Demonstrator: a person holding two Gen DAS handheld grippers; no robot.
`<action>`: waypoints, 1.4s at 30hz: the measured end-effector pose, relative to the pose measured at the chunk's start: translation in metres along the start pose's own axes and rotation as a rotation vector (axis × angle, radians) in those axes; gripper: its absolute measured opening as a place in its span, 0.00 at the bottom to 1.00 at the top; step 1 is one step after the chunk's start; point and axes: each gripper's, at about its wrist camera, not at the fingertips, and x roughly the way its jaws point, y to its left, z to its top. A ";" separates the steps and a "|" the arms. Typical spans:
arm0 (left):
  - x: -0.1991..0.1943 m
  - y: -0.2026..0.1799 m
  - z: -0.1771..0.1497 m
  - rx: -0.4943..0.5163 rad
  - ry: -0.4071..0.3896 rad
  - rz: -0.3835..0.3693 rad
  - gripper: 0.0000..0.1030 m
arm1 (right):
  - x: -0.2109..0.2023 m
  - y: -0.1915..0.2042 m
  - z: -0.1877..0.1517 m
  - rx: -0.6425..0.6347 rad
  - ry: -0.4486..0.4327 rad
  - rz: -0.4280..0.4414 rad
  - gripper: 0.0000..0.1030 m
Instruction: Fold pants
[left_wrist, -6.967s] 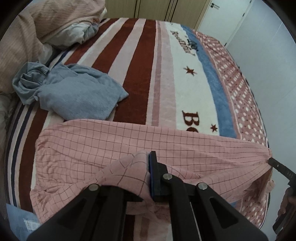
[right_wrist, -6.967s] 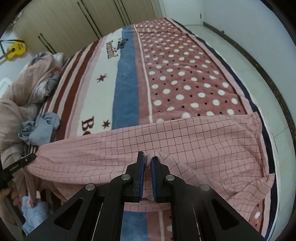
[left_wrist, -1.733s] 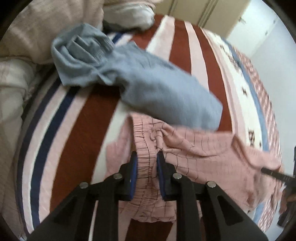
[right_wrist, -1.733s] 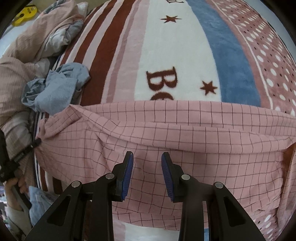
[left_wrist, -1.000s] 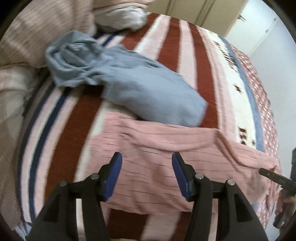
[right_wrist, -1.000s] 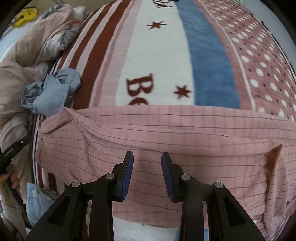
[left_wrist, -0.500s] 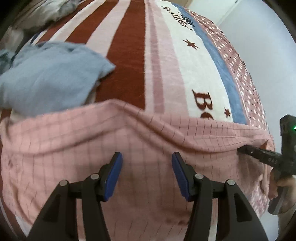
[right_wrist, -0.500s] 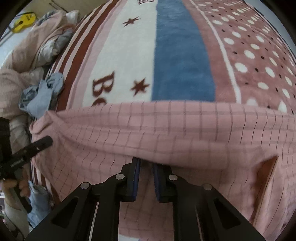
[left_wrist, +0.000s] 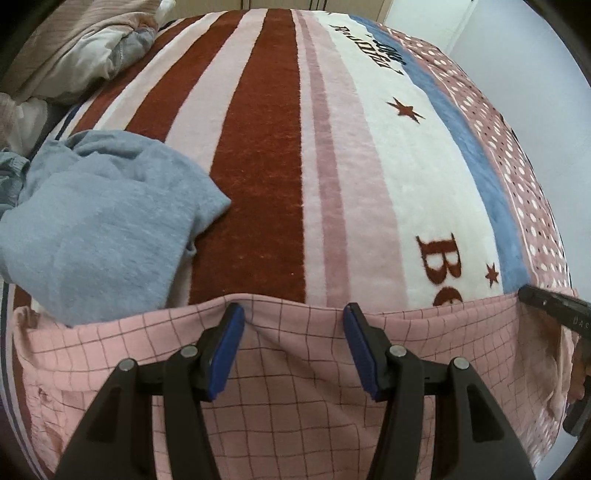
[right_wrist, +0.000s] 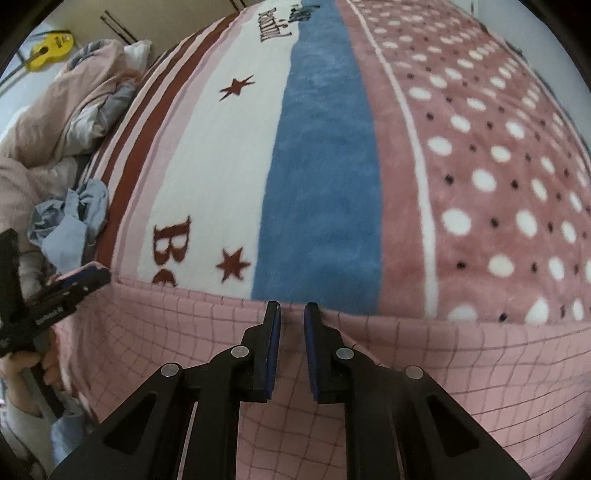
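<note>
Pink checked pants (left_wrist: 295, 398) lie flat across the near edge of the striped blanket (left_wrist: 266, 147). My left gripper (left_wrist: 293, 332) stands open at their far edge, with the cloth lying between its blue pads (left_wrist: 225, 354) and nothing gripped. In the right wrist view the pants (right_wrist: 461, 369) fill the bottom, and my right gripper (right_wrist: 291, 317) is shut on a small pucker of their far edge. Each gripper shows in the other's view: the right gripper (left_wrist: 554, 310) at the pants' right end, the left gripper (right_wrist: 70, 291) at their left end with a hand (right_wrist: 22, 365) below it.
A crumpled light blue garment (left_wrist: 96, 229) lies on the blanket just beyond the pants' left end, partly over them. A heap of bedding (left_wrist: 74, 48) fills the far left corner. A yellow toy guitar (right_wrist: 50, 50) hangs at the back. A pale wall (left_wrist: 535, 74) borders the bed's right side.
My right gripper's jaws went from apart to shut on the pants' far edge. The left gripper slid right along the pants, away from the blue garment, and stayed open.
</note>
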 end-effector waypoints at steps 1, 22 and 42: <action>-0.002 -0.001 0.000 0.003 0.003 -0.001 0.50 | -0.002 -0.001 0.001 0.001 -0.006 -0.010 0.09; -0.060 -0.112 -0.042 0.089 0.035 -0.079 0.55 | -0.122 -0.099 -0.078 0.079 -0.030 -0.158 0.48; -0.056 -0.177 -0.088 0.142 0.057 -0.074 0.57 | -0.143 -0.146 -0.212 0.181 0.044 -0.131 0.48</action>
